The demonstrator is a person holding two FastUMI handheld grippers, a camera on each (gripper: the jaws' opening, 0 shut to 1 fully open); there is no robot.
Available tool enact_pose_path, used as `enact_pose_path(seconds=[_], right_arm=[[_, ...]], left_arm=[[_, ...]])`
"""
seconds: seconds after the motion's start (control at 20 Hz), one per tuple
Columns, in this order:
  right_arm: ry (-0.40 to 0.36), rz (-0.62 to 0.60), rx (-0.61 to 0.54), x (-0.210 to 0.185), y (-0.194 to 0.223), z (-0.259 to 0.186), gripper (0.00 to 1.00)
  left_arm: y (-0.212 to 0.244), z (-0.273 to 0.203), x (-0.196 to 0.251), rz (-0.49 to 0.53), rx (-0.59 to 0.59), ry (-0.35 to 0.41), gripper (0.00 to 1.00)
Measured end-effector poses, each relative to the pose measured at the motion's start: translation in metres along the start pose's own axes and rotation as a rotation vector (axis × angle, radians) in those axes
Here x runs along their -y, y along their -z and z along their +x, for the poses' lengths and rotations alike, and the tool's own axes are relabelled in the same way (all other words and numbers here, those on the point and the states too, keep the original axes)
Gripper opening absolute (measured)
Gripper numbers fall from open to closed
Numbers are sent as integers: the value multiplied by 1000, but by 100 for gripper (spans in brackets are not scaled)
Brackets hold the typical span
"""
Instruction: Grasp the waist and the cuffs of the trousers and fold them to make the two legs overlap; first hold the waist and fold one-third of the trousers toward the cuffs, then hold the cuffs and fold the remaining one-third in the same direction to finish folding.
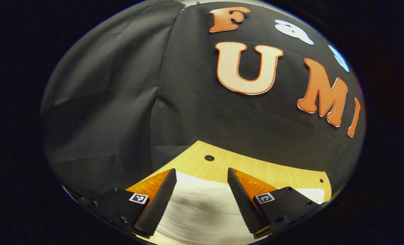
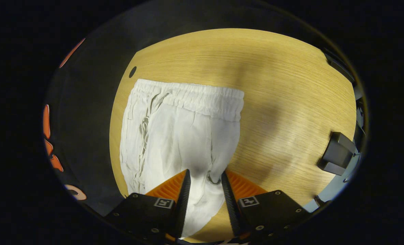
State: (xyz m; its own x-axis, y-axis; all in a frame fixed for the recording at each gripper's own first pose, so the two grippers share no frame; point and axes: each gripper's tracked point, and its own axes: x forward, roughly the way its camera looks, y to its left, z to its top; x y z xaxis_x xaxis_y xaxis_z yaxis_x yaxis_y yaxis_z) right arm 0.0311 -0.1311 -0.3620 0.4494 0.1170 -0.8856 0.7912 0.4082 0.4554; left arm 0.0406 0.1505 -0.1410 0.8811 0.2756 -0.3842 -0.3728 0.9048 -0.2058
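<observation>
White trousers (image 2: 185,136) lie flat on the wooden table (image 2: 283,85), their elastic waistband (image 2: 202,97) at the far end and a drawstring down their left side. My right gripper (image 2: 205,172) is open just over the trousers below the waist, with white cloth showing between its fingers. I cannot tell whether the fingers touch the cloth. In the left gripper view, my left gripper (image 1: 201,170) stands wide open above a stretch of the white trousers (image 1: 202,207), near the cloth's far edge. Nothing is pinched in it.
The table (image 1: 256,166) ends at the black cloth wall (image 1: 120,102) just beyond the left gripper; a round hole (image 1: 209,158) sits near that edge. A black block-shaped object (image 2: 336,153) sits at the table's right edge. Bare wood lies right of the trousers.
</observation>
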Motion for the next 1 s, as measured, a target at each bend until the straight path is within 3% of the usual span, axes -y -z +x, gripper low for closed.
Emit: enact_pose_path(seconds=[0.05, 0.1, 0.15, 0.3, 0.5, 0.65, 0.9, 1.0], right_arm=[[2, 9, -5, 0, -1, 1, 40], [0, 11, -7, 1, 0, 3, 33], [1, 9, -7, 1, -2, 4, 21], [12, 6, 4, 2, -2, 6, 4], [6, -9, -6, 2, -2, 6, 2], [-1, -15, -8, 2, -1, 6, 1], [-9, -13, -11, 2, -2, 6, 1], [-13, -8, -11, 1, -2, 7, 1]], left_arm=[[10, 4, -7, -42, -32, -11, 98], [19, 7, -12, -82, -63, -26, 98], [29, 9, -19, -116, -93, -45, 98], [59, 15, -40, -168, -165, -113, 99], [101, 24, -61, -338, -299, -176, 100], [138, 20, -78, -529, -418, -262, 100], [165, 7, -61, -688, -574, -348, 96], [172, 3, -57, -749, -616, -371, 100]])
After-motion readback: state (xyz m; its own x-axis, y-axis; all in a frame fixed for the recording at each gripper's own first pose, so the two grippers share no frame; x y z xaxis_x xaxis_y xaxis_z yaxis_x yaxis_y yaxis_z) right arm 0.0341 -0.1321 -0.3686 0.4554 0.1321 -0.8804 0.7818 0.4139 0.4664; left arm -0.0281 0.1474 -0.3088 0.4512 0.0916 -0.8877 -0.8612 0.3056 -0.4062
